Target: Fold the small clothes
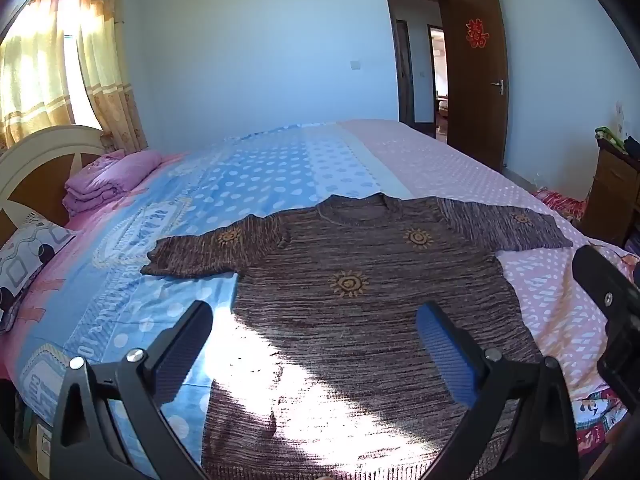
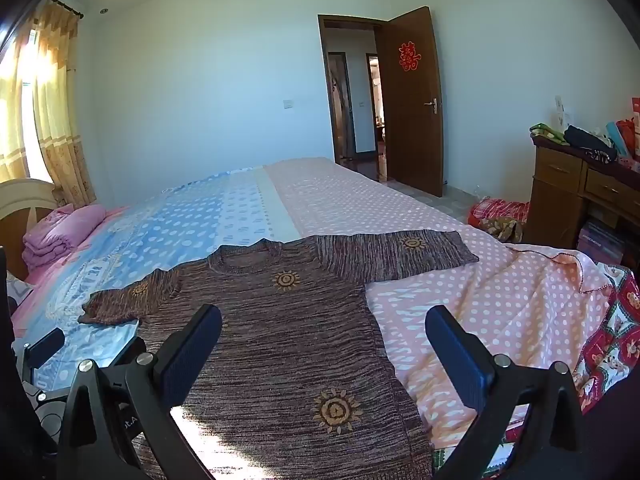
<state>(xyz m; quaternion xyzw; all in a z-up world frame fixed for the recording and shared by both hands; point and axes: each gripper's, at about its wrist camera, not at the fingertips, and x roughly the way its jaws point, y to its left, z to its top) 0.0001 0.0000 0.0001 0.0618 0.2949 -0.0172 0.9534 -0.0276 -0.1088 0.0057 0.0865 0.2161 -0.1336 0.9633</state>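
Observation:
A brown knit sweater [image 1: 360,304] with yellow sun motifs lies flat, face up, on the bed, sleeves spread left and right; it also shows in the right wrist view [image 2: 288,336]. My left gripper [image 1: 316,344] is open and empty, hovering above the sweater's lower left part near the hem. My right gripper [image 2: 324,344] is open and empty, above the sweater's lower right side edge. The right gripper's body shows at the right edge of the left wrist view [image 1: 612,320], and the left gripper shows at the lower left of the right wrist view [image 2: 48,344].
The bed [image 2: 480,300] has a blue and pink dotted sheet. Folded pink bedding [image 1: 108,184] and a pillow [image 1: 28,252] lie by the headboard. A wooden dresser [image 2: 580,196] stands at the right, an open door [image 2: 412,104] behind. A patterned quilt [image 2: 612,340] hangs at the bed's right edge.

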